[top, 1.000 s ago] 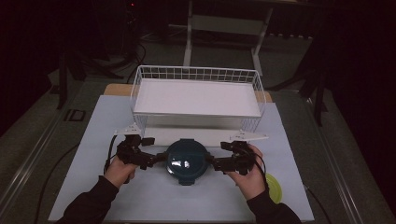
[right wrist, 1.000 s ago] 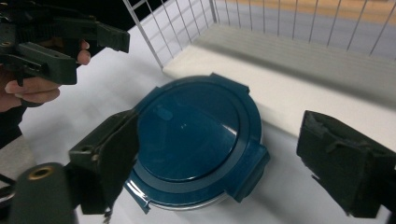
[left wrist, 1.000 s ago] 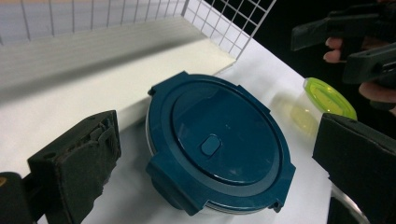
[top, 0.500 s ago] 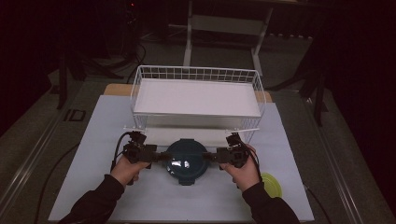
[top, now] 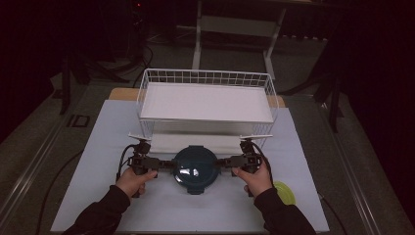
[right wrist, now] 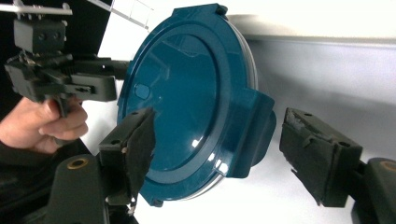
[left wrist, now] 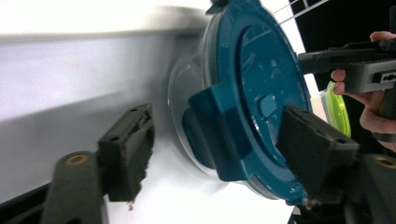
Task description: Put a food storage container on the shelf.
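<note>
From the high view, the teal lidded container (top: 195,169) is sitting on the desk (top: 88,186) before the wire basket (top: 205,98), between the left gripper (top: 169,164) and right gripper (top: 221,163). In the left gripper view, the fingers (left wrist: 126,149) have just been closing around the lid's side latch (left wrist: 219,135), still apart. In the right gripper view, the fingers (right wrist: 135,144) are likewise closing astride the opposite latch (right wrist: 254,133). No writing is showing.

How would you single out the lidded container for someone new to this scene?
Find the white wire basket at the table's far side. Just in front sits a round container with a dark teal clip-on lid, between both grippers. The only other round item is lime-green.
</note>
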